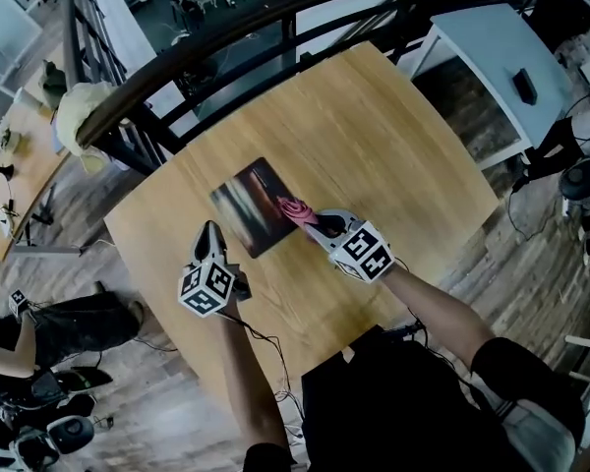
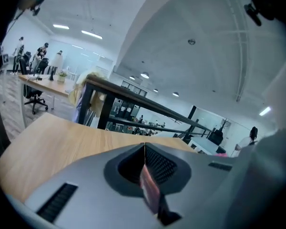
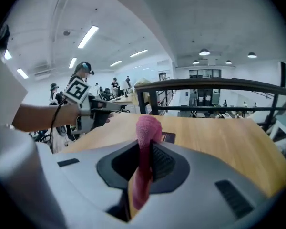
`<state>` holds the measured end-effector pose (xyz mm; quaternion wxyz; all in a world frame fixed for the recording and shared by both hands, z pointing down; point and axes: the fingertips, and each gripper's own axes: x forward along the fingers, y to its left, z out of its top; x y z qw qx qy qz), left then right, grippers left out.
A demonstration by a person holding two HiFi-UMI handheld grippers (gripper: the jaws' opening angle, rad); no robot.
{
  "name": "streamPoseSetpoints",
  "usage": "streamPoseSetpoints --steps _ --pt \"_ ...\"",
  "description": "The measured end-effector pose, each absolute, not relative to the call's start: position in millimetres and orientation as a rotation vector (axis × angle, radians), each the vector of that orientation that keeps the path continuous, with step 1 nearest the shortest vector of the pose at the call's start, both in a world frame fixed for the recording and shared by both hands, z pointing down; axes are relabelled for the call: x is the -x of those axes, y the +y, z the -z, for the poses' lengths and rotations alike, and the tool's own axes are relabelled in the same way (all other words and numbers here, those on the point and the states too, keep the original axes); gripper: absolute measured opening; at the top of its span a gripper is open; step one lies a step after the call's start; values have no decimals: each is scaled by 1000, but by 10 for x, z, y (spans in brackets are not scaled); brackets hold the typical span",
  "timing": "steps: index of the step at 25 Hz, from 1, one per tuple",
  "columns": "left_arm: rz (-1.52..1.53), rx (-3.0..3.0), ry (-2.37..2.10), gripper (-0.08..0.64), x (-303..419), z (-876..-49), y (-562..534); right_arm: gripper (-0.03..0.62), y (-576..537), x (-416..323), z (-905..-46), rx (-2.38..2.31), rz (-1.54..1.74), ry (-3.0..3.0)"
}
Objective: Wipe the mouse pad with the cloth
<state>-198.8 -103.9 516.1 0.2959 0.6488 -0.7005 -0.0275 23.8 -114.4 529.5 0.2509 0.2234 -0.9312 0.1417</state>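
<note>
The dark mouse pad (image 1: 253,207) lies flat on the round wooden table (image 1: 374,136). My right gripper (image 1: 313,220) is shut on a bunched pink cloth (image 1: 296,208), which rests at the pad's near right edge. In the right gripper view the cloth (image 3: 146,128) stands up out of the jaws of my right gripper (image 3: 144,149), and a sliver of the pad (image 3: 168,137) shows behind it. My left gripper (image 1: 210,232) is off the pad on bare wood at its near left side, jaws shut. The left gripper (image 2: 144,150) faces out across the tabletop (image 2: 62,137).
A black railing (image 1: 226,42) curves round the table's far edge. A white desk (image 1: 501,57) carrying a small dark object stands at the upper right. Office chairs and gear (image 1: 39,401) crowd the floor at the lower left. The table's far half is bare wood.
</note>
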Motion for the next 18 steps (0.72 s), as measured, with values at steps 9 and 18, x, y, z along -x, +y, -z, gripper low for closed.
streamPoseSetpoints --steps 9,18 --pt "58 -1729 -2063 23 1451 -4127 -151 55 -831 -539 -4594 -676 -474 -2630" --pt "115 -1709 -2226 23 836 -3558 698 55 -339 -811 -4170 -666 -472 -2711"
